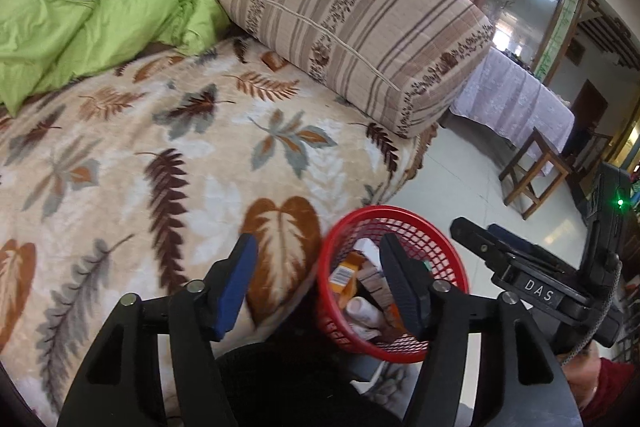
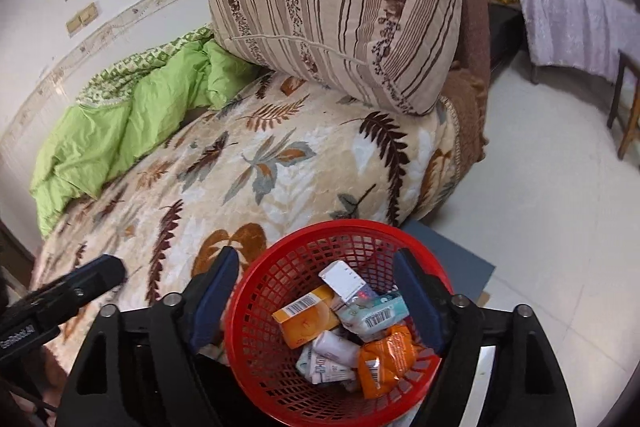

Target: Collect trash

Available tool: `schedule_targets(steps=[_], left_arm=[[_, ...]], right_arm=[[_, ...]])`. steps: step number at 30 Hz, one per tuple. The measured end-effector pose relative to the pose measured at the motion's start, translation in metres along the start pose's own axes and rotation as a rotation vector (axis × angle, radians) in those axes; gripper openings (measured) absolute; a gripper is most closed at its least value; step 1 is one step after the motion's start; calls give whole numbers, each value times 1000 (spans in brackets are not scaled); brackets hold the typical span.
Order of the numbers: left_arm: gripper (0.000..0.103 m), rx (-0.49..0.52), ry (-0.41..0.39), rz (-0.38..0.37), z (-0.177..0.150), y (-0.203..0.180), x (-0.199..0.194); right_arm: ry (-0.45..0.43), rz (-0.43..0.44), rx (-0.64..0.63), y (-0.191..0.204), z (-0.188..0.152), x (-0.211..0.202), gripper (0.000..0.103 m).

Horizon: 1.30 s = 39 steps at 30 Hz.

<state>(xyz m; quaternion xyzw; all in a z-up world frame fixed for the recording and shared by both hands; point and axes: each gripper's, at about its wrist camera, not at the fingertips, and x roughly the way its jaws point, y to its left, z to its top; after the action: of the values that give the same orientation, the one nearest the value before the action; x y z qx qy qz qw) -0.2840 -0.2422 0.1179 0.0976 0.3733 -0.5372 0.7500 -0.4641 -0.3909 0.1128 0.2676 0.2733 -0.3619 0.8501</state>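
Ahead of both grippers, a bed [image 1: 120, 155] is taking up most of the view, spread with a cream blanket [image 2: 280, 163] printed with brown and grey leaves. Beyond the fingers, at the far end of that blanket, a big striped cushion [image 1: 352, 19] is leaning against a reddish-brown headboard, and a crumpled green quilt [image 1: 92, 27] is lying to its left, against the pale wall. Off to the right, pale floor tiles [image 2: 552, 187] are running toward a table under a lilac cloth [image 1: 516, 107], with a wooden stool [image 1: 532, 171] standing beside it.

Close in, a red mesh basket [image 2: 256, 307] is sitting at the near corner of the bed, just off the blanket's edge. Right beneath the right gripper [image 2: 320, 295], it is filling the space between the two fingers, which are standing wide apart and gripping nothing. Inside it, an orange box [image 2: 308, 315] is lying near the middle, an orange wrapper [image 2: 384, 355] is crumpled toward the right finger, a pale packet with a barcode [image 2: 376, 315] is resting between them, and a small white tube [image 2: 336, 343] is lying below the box; a few more scraps may be sitting underneath, though the pile hides them.

The left gripper [image 1: 316, 267] is hanging with its fingers parted and empty, its right finger over the basket's rim and its left finger over the blanket. To its right, the right gripper's black body is pointing the same way.
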Motion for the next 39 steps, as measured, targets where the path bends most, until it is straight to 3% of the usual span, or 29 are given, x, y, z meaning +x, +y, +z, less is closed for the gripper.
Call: schedule_targets(steps=[3, 7, 11, 13, 22, 30, 39], left_arm=[[70, 5, -18, 39, -8, 12, -15], [85, 30, -50, 104, -19, 22, -33], [90, 39, -78, 153, -30, 31, -50], [94, 49, -88, 184, -34, 34, -57], [95, 37, -117, 263, -50, 53, -80], [96, 9, -140, 337, -56, 65, -91], [99, 15, -156, 372, -56, 64, -94]], right_arm=[[-1, -72, -21, 14, -5, -5, 89], [-32, -206, -43, 33, -12, -14, 91], [-75, -311, -52, 53, -21, -27, 96], [-78, -316, -48, 60, -25, -32, 96], [-35, -340, -38, 84, -42, -42, 96], [-48, -351, -52, 95, -50, -52, 96], [-44, -356, -58, 97, -53, -57, 96]])
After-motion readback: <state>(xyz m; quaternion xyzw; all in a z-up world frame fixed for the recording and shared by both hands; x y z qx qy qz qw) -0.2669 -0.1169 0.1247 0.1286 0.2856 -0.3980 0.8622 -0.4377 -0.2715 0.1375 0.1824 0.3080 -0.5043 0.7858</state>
